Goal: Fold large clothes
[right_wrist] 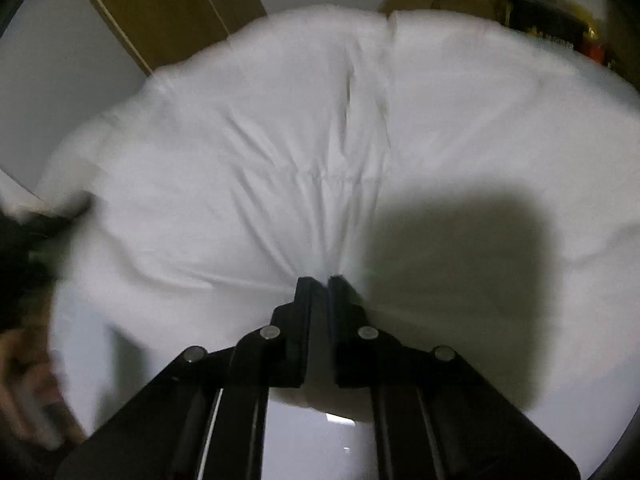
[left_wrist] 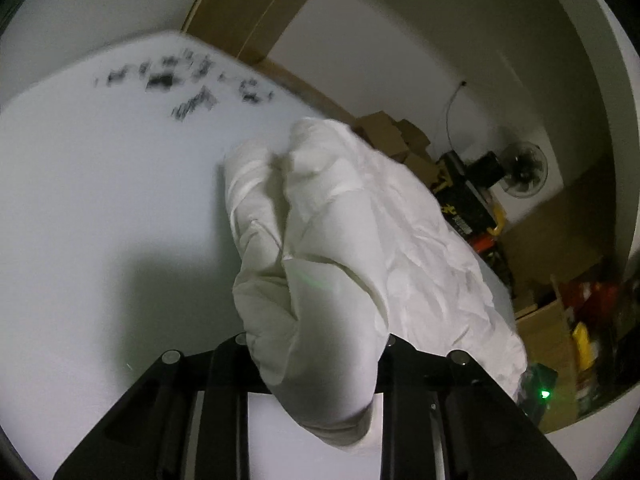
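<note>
A large white garment (right_wrist: 280, 140) lies spread across the white table (right_wrist: 520, 128). My right gripper (right_wrist: 322, 280) is shut on a bunched edge of it, and creases fan out from the pinch. In the left wrist view the same white garment (left_wrist: 340, 240) rises in thick folds from my left gripper (left_wrist: 320, 344), which is shut on it; the cloth hides the fingertips. The cloth trails off to the right over the table edge. The left gripper also shows as a dark blur at the left edge of the right wrist view (right_wrist: 44, 224).
The white table (left_wrist: 100, 200) has black scribble marks (left_wrist: 180, 84) at its far end. Past its right edge are cardboard boxes (left_wrist: 400, 136), a small fan (left_wrist: 524, 168) and floor clutter (left_wrist: 580, 320). A wooden door (right_wrist: 160, 4) stands behind the table.
</note>
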A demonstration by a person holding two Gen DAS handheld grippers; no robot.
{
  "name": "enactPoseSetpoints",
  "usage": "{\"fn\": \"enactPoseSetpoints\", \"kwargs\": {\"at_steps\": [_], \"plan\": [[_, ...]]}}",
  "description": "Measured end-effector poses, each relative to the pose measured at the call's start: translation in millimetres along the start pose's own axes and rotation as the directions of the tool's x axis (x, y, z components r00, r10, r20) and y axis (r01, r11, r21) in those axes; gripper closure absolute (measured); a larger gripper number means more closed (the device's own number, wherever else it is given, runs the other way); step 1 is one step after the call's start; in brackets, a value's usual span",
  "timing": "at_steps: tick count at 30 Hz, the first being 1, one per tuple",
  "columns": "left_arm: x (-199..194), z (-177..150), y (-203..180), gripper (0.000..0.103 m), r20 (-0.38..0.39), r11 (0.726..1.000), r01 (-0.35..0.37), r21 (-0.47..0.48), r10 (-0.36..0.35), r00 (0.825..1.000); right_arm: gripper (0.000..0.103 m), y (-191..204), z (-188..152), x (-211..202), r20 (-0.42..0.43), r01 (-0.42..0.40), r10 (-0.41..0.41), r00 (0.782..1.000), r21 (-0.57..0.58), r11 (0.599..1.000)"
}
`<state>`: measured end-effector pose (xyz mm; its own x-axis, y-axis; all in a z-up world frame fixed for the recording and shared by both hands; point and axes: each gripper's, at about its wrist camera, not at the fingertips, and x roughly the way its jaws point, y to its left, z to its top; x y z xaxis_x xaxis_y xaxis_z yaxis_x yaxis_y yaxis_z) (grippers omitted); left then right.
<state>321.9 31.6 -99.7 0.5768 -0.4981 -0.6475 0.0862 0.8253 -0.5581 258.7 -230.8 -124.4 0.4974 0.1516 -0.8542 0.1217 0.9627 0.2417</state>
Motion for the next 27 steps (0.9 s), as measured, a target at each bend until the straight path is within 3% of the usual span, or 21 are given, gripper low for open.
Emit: {"fn": "enactPoseSetpoints", "kwargs": {"at_steps": [3,7,9,12,14,16,19,22,25,27], "plan": [[-14.9,-3.2,-25.2,0.079,0.050,0.996,-0.019,0.086,0.014,0.999,0.100,6.8,-0.5,-4.6,-0.014,0.020,-0.021,1.000,-0.043,0.999],[-26.7,-2.8,-53.5,0.079,0.090,0.986,-0.045,0.159,0.030,0.995,0.100,-13.1,-4.9,-25.3,-0.032,-0.099,0.100,0.994,0.036,0.994],[-31.4,-2.1,-67.4,0.079,0.102,0.981,-0.051,0.189,0.032,0.994,0.100,-31.8,-8.2,-46.7,0.017,-0.124,0.123,0.992,0.073,0.990],[-38.0,-1.8,-90.3,0.079,0.117,0.971,-0.059,0.231,0.032,0.993,0.100,-85.4,-6.3,-93.4,0.171,-0.096,0.067,0.983,0.166,0.982],[-42.1,-3.5,-109.1,0.079,0.127,0.964,-0.063,0.258,0.030,0.991,0.100,-118.7,-2.5,-109.9,0.224,-0.062,0.010,0.974,0.227,0.972],[-44.5,-5.0,-130.3,0.079,0.135,0.955,-0.065,0.289,0.027,0.991,0.100,-164.7,4.9,-115.0,0.247,-0.056,-0.025,0.969,0.316,0.947],[-48.5,-10.9,-165.9,0.079,0.147,0.941,-0.081,0.329,0.034,0.989,0.100,-204.9,5.8,-98.4,0.217,0.009,-0.104,0.971,0.400,0.917],[-49.9,-20.1,-204.0,0.079,0.155,0.924,-0.101,0.369,0.046,0.987,0.101,-227.8,0.5,-61.2,0.175,-0.072,-0.007,0.985,0.443,0.894],[-44.3,-35.5,-249.2,0.079,0.150,0.901,-0.118,0.417,0.060,0.987,0.096,-226.4,-3.8,-72.1,0.182,-0.120,0.045,0.982,0.427,0.896],[-38.9,-47.1,-276.7,0.079,0.146,0.888,-0.114,0.445,0.054,0.988,0.096,-240.6,-14.4,-96.3,0.263,-0.273,0.163,0.951,0.464,0.842]]}}
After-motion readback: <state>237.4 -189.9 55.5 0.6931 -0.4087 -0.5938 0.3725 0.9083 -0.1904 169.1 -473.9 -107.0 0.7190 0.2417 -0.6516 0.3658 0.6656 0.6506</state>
